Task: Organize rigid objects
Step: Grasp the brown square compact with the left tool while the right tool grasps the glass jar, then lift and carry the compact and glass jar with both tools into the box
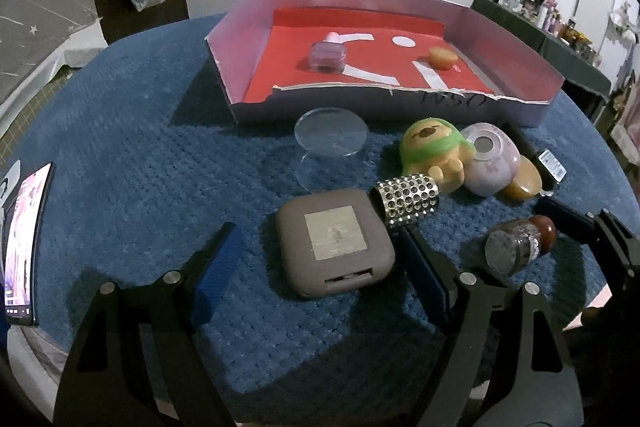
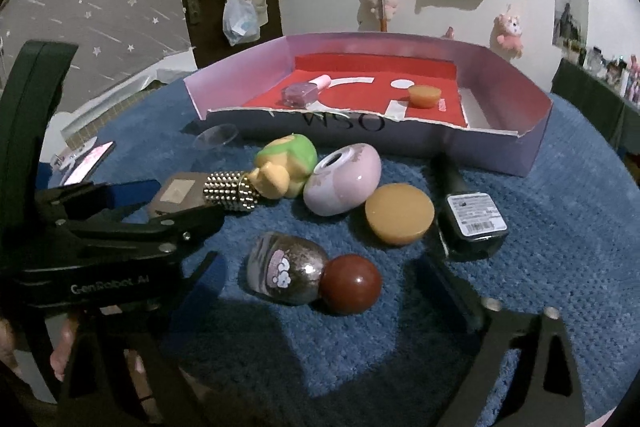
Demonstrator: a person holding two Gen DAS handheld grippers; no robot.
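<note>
Two items lie in the tray [image 1: 224, 67]; the rest wait on the worktop [image 1: 140, 167]. My left tongs [image 1: 320, 263] straddle the brown case [image 1: 334, 241] wide; right tongs [image 2: 320, 291] gape around the bottle [image 2: 288, 273] at twelve o'clock.

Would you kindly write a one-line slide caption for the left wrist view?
Open left hand-held gripper straddles a brown square case on the blue mat, the box beyond.
</note>
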